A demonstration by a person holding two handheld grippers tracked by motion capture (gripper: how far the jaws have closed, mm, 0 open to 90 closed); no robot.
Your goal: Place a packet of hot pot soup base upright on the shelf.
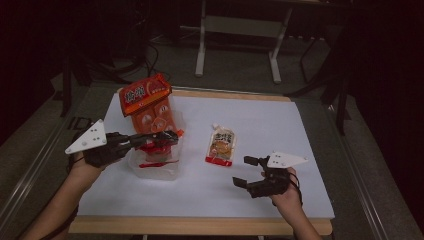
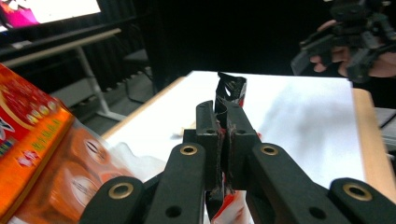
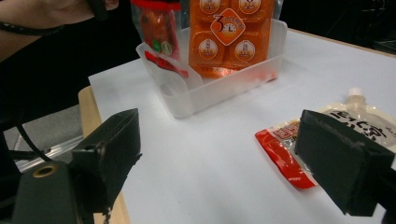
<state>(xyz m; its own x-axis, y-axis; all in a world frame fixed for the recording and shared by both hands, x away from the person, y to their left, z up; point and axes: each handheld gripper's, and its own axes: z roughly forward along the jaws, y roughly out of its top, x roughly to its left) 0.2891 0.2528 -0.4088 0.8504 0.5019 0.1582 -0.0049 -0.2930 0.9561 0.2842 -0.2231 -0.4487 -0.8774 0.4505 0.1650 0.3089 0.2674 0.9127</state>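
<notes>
Packing work at a white-topped table [image 1: 260,120]: the left gripper [image 1: 172,138] is clenched on the top edge of a small red pouch [image 3: 159,30], holding it upright over the near end of a clear plastic bin [image 3: 219,86]. In the left gripper view the jaws stand pressed together with the pouch's crumpled dark seal [image 2: 230,91] pinched between them and poking out past the tips. A tall orange multipack [image 1: 159,117] already stands in the far part of the bin, and a red-and-orange snack bag [image 1: 145,93] leans at the bin's far end behind it. The right gripper [image 1: 246,171] hovers released, jaws spread wide with nothing between them, just short of a white spouted sauce pouch [image 1: 221,145] that lies flat on the table, apart from the bin. By the look of it, the step in hand is lowering the red pouch into the bin beside the multipack. The next move would call for sinking it into the free near space, keeping it clear of the bin's rim, before the jaws let go; the sauce pouch appears next in line for the right gripper, whose jaws would need to straddle one edge of it.
</notes>
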